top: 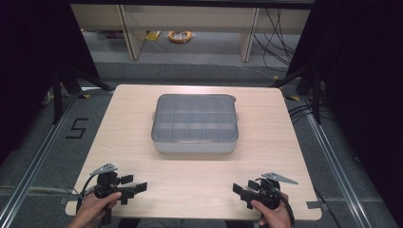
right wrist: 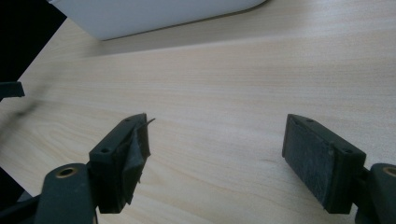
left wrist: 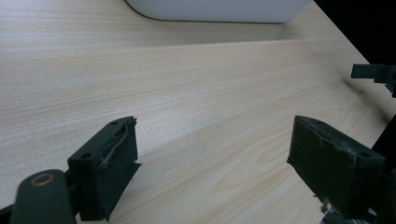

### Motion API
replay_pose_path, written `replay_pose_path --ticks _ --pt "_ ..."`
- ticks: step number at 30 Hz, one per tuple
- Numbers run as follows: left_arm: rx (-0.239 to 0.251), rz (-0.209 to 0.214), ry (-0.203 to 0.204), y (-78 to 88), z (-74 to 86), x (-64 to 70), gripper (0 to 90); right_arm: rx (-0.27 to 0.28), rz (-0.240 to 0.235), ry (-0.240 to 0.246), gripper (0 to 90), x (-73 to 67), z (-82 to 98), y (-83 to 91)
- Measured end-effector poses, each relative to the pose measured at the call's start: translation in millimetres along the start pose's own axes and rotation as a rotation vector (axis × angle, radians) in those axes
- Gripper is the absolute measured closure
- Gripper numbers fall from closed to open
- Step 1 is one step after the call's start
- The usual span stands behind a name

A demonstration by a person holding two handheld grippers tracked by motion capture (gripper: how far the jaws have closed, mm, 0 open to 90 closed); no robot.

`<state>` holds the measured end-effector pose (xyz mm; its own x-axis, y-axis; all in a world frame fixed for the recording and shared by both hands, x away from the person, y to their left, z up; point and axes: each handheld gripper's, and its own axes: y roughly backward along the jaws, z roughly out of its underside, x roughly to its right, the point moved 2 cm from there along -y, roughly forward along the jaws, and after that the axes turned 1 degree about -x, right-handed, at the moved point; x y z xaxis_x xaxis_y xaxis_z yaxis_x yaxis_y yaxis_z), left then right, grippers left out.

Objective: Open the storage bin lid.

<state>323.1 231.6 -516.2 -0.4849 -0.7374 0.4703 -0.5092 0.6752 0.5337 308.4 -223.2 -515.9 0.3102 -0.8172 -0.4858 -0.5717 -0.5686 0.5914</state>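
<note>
A grey box (top: 195, 124) with a translucent lid and several compartments sits shut at the middle of the pale wooden table (top: 133, 109). Near the front left corner a hand holds my left gripper (top: 134, 184), pointing right, open with nothing between its jaws. My right gripper (top: 242, 188) is held near the front right corner, pointing left, also open and empty. In the left gripper view the left gripper (left wrist: 212, 135) hovers over bare wood, with the box's white wall (left wrist: 219, 10) far ahead. The right gripper (right wrist: 217, 128) likewise faces bare wood, the box (right wrist: 149, 14) beyond it.
Bare wood lies between the two grippers and the box. The table's front edge runs just under both hands. Grey floor with a black "5" mark (top: 76, 128), metal rails, cables and a yellow coil (top: 179, 36) surrounds the table. Dark curtains stand on both sides.
</note>
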Motion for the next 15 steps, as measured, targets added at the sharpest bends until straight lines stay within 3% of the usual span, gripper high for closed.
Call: replay_pose_path --ticks 2,7,9,10,11,12,13,15 --pt "-0.005 0.009 0.005 0.5 -0.4 -0.5 14.9 0.005 0.010 0.033 23.9 4.2 -0.9 1.2" --pt "0.010 0.002 0.016 1.2 -0.9 -1.5 14.9 0.019 0.006 0.015 24.0 6.8 -1.2 1.4" --pt "0.007 0.004 0.025 2.2 -1.7 -2.6 15.0 0.014 -0.003 -0.059 24.1 3.4 -1.3 2.8" --pt "0.010 0.004 0.033 2.5 -1.8 -2.9 15.0 0.023 0.004 -0.049 24.1 5.7 -1.2 2.0" --pt "0.015 0.004 0.037 2.6 -2.1 -3.3 15.0 0.025 -0.006 -0.076 24.2 4.8 -1.7 2.6" --pt "0.016 0.004 0.037 2.8 -2.4 -4.1 15.0 0.028 -0.001 -0.038 24.2 9.3 -2.6 2.6" --pt "0.017 -0.005 0.042 2.8 -2.8 -4.4 15.0 0.026 -0.001 -0.031 24.3 10.9 -2.7 2.6" --pt "0.024 -0.005 0.048 2.3 -3.7 -5.3 15.0 0.019 -0.017 -0.087 24.4 7.7 -2.5 3.2"
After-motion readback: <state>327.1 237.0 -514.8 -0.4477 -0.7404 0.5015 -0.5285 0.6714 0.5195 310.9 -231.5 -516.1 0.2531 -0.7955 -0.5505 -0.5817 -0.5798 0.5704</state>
